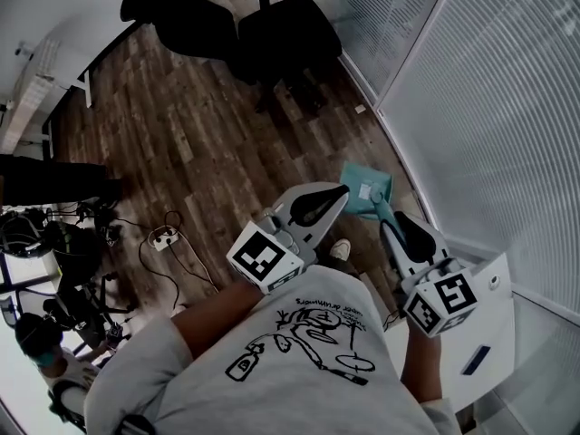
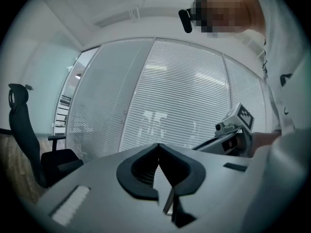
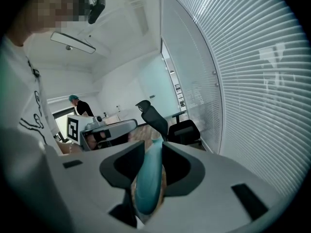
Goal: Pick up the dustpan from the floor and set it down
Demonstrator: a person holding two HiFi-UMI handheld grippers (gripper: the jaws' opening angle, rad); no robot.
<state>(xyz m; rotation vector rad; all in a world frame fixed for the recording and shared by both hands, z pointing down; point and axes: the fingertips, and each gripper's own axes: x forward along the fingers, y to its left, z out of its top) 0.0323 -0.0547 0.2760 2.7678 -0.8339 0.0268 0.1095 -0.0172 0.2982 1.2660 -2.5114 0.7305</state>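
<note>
- Wood floor (image 1: 199, 143) all round, with a blinded glass wall (image 1: 489, 107) along its right edge. It's an office.
- Right gripper (image 3: 153, 147): jaws clamped on the dustpan (image 1: 367, 187) by its handle (image 3: 148, 178), the teal grip running straight down the slot between the pads.
- Left gripper (image 2: 158, 147): jaws pressed together at the tips with nothing in them, idling just beside the right one.
- Dustpan itself reaches out past the right jaws, over the floor's right edge near the glass. Whether it's clear of the floor, can't tell from here.
- Handling call: looks like light, stiff plastic with a smooth handle, so it could swivel in a narrow pinch. The wide end would likely pull it nose-down.
- Best hold, I'd say, is right where it is now, mid-handle and square across the pads, held level for the set-down.
- Chairs (image 1: 272, 25) stand well apart at the floor's far edge.
</note>
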